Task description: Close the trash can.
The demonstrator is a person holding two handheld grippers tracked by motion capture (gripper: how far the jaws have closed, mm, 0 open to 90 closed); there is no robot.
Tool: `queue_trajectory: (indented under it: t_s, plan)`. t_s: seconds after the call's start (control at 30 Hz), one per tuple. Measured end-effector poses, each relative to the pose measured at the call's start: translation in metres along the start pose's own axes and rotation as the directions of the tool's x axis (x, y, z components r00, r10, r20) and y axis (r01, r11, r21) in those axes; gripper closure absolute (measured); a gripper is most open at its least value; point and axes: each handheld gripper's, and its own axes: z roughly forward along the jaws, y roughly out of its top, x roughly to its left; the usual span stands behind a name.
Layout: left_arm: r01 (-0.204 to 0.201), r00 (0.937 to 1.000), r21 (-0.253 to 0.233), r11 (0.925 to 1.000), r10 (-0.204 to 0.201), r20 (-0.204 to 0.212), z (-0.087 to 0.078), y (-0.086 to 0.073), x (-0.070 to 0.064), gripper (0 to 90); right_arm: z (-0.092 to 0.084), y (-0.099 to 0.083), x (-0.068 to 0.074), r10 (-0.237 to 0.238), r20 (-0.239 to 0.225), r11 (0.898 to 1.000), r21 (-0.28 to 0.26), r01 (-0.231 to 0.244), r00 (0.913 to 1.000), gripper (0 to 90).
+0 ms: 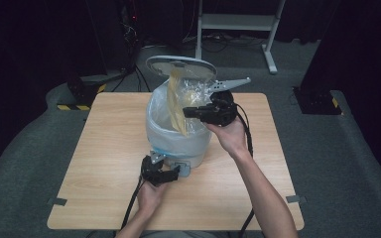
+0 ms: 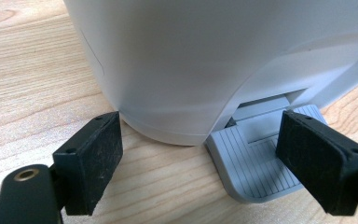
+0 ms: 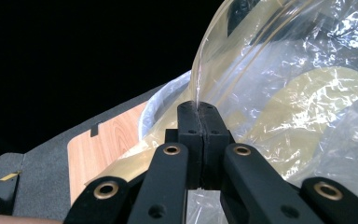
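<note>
A: High view, centre of frame. White pedal bin (image 1: pixel 178 134) stands on the wooden surface (image 1: pixel 104 163), lid (image 1: pixel 180 65) tipped up behind it. Right gripper (image 1: pixel 191 111) sits at the bin's mouth, right of centre, with a clear plastic bag (image 1: pixel 183 101) bunched there.

B: Does it have the bag?

A: The right gripper view settles that: fingers (image 3: pixel 189 135) pressed flat together, a thin edge of the clear bag (image 3: pixel 279 79) pinched between them. Yellowish patches show through the film. Bin rim (image 3: pixel 161 100) lies just behind, left of centre.

B: And the left?

A: Left gripper (image 1: pixel 171 173) is low in the high view, at the bin's foot. Its own view shows more: fingers (image 2: pixel 91 161) spread wide, gripping nothing. The grey ribbed pedal (image 2: pixel 251 163) lies lower right, the right finger over its edge; touching or not, cannot tell. The bin wall (image 2: pixel 191 60) fills the top.
</note>
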Motion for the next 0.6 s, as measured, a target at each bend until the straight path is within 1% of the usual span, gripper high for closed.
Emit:
queue_trajectory:
  t_s: [0.1, 0.4, 0.6]
  plan:
    - [-0.001, 1.0000, 0.000, 1.0000, 0.001, 0.000, 0.000, 0.000, 0.000, 14.7, 0.003, 0.002, -0.002, 0.006, 0.002, 1.000, 0.003, -0.006, 1.0000, 89.5]
    - [0.001, 1.0000, 0.003, 1.0000, -0.001, -0.002, 0.000, 0.000, 0.000, 14.7, 0.017, 0.009, -0.005, 0.000, 0.016, 0.999, 0.034, 0.000, 0.9999, 89.5]
    - [0.002, 1.0000, 0.004, 1.0000, -0.002, -0.001, 0.000, 0.000, -0.001, 14.7, 0.028, 0.010, -0.010, 0.015, 0.022, 0.998, 0.053, -0.016, 0.9996, 89.3]
